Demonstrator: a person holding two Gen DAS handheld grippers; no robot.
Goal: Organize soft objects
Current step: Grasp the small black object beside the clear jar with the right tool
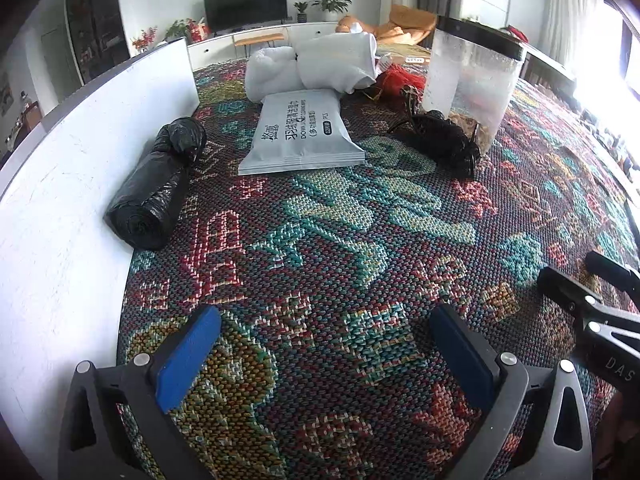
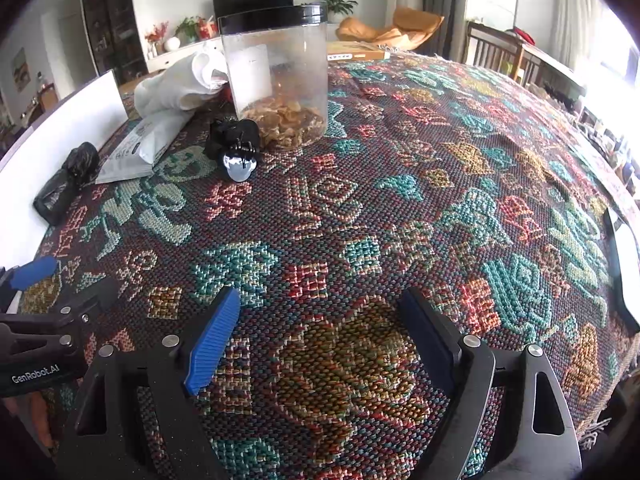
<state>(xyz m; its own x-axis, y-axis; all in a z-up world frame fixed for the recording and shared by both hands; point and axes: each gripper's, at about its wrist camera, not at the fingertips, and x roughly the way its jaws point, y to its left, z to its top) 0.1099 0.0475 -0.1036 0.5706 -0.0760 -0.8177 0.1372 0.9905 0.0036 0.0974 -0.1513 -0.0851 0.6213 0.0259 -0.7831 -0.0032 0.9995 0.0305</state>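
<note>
A black rolled bin bag (image 1: 154, 188) lies against the white board (image 1: 80, 168) at the left; it also shows in the right wrist view (image 2: 66, 188). A grey wipes pack (image 1: 300, 136) lies beyond it, with white rolled cloth (image 1: 316, 66) behind. A black crumpled item (image 1: 444, 140) lies by the clear jar (image 1: 472, 80); in the right wrist view it (image 2: 236, 148) has a shiny round part. My left gripper (image 1: 324, 356) is open and empty over the woven cloth. My right gripper (image 2: 320, 336) is open and empty, to the right of the left one.
The patterned woven cloth (image 2: 400, 200) covers the table. The clear jar (image 2: 276, 76) with a black lid holds dried pieces. A flat box (image 2: 356, 55) lies at the far edge. A white-screened device (image 2: 626, 260) lies at the right edge. Chairs stand beyond the table.
</note>
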